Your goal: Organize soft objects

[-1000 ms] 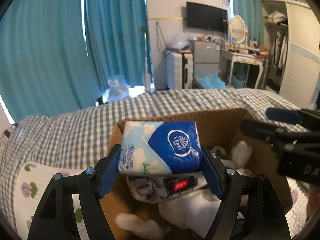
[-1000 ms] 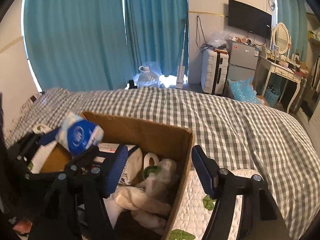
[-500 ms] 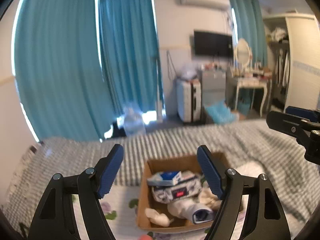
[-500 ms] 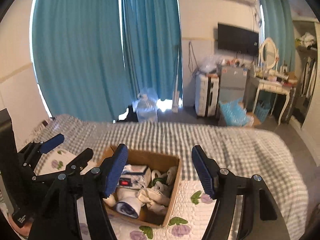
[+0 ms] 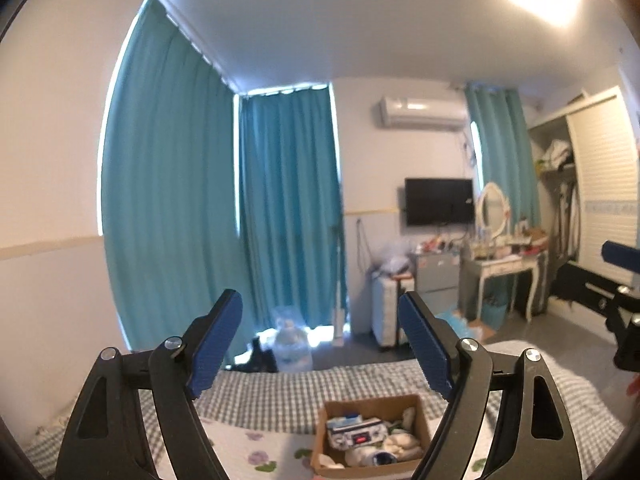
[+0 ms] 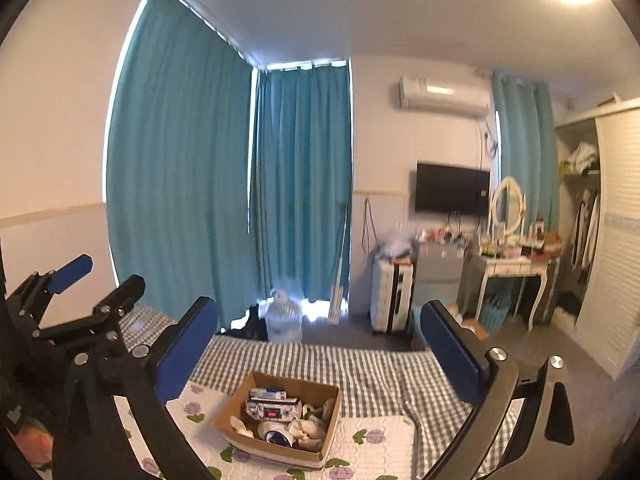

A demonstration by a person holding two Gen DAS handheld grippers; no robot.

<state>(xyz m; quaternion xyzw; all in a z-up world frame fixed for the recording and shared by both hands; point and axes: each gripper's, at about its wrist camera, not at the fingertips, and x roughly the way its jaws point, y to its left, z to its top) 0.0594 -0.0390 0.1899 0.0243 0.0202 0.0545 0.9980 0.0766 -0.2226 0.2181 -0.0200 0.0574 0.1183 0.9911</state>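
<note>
A cardboard box (image 5: 422, 414) stands on the bed far below both grippers; it also shows in the right wrist view (image 6: 332, 404). Soft things lie inside: a blue and white tissue pack (image 6: 269, 393), a patterned pouch (image 6: 273, 410), white cloth and plush pieces (image 6: 306, 430). My left gripper (image 5: 320, 340) is open and empty, high above the bed. My right gripper (image 6: 318, 350) is open and empty, also raised high. The left gripper shows at the left edge of the right wrist view (image 6: 94, 284).
The bed has a grey checked cover (image 6: 360, 372) and a white floral quilt (image 6: 376, 444). Teal curtains (image 5: 288, 216), a water jug (image 5: 290, 346), a white cabinet (image 6: 390, 296), a dressing table (image 6: 516, 272) and a wardrobe (image 6: 616, 240) lie beyond.
The left gripper opened and let go of the tissue pack, which now lies in the box. Both grippers have risen far above the bed and the box looks small.
</note>
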